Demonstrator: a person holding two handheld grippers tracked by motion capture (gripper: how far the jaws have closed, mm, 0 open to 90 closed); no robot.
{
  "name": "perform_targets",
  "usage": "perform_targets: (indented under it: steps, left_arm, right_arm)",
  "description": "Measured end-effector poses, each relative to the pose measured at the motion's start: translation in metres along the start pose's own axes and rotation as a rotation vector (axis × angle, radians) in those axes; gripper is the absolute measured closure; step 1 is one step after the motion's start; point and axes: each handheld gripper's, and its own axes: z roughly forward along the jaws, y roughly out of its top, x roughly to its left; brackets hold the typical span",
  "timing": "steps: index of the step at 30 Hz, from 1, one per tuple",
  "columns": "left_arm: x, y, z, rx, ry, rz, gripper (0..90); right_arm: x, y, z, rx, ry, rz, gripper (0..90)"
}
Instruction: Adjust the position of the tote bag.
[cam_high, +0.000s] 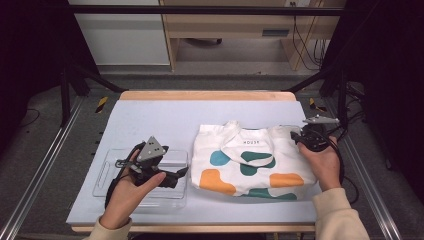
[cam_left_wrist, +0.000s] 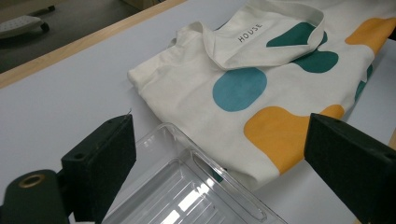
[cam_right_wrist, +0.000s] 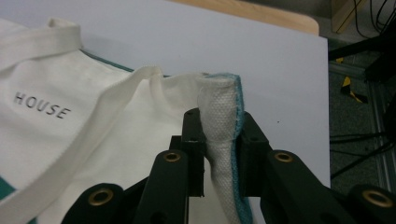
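Nearest the person's edge of the table, a clear plastic tray is seen lying flat on the pale surface at the left. Just above it the left gripper is held in the left hand; in the left gripper view its two black jaws are seen standing wide apart and released, with nothing pressed between them, the near end of the tray lying below the gap. Beside the tray, to its right, a cream tote bag printed with teal and orange blobs and the word HOUSE is laid flat, its handle strap folded across the upper part. In the left gripper view the bag is seen with its near edge against the tray's rim; whether one overlaps the other cannot be told. Further back, at the bag's upper right corner, the right gripper is held in the right hand. In the right gripper view its jaws are observed clenched on a bunched fold of the bag's edge, the cream cloth with its teal lining gathered upright between the pads, the gripper pointing along the table. Beyond the table, a grey floor and a wooden cabinet are noted.
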Motion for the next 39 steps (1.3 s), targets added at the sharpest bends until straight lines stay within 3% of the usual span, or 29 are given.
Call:
perform_targets:
  steps: [8, 16, 20, 23, 33, 39]
  left_arm:
    - [-0.009, -0.001, 0.007, 0.017, 0.001, 0.02, 9.0]
    - [-0.02, 0.004, 0.01, 0.006, 0.009, 0.038, 9.0]
    - [-0.027, 0.003, 0.017, 0.036, 0.004, 0.067, 9.6]
    - [-0.03, 0.006, 0.022, 0.036, -0.01, 0.064, 9.6]
    - [-0.027, 0.026, 0.052, 0.051, -0.017, 0.035, 9.5]
    - [-0.033, 0.043, 0.064, 0.072, -0.007, 0.061, 10.3]
  right_arm:
    - [0.025, 0.007, -0.036, -0.101, 0.016, -0.047, 78.0]
    - [0.051, -0.004, -0.069, -0.198, 0.027, -0.104, 78.0]
    - [0.06, -0.011, -0.075, -0.221, 0.027, -0.138, 78.0]
    - [0.061, -0.015, -0.076, -0.231, 0.038, -0.137, 78.0]
    - [0.067, -0.03, -0.076, -0.273, 0.084, -0.149, 78.2]
    - [0.076, -0.034, -0.081, -0.29, 0.113, -0.194, 78.3]
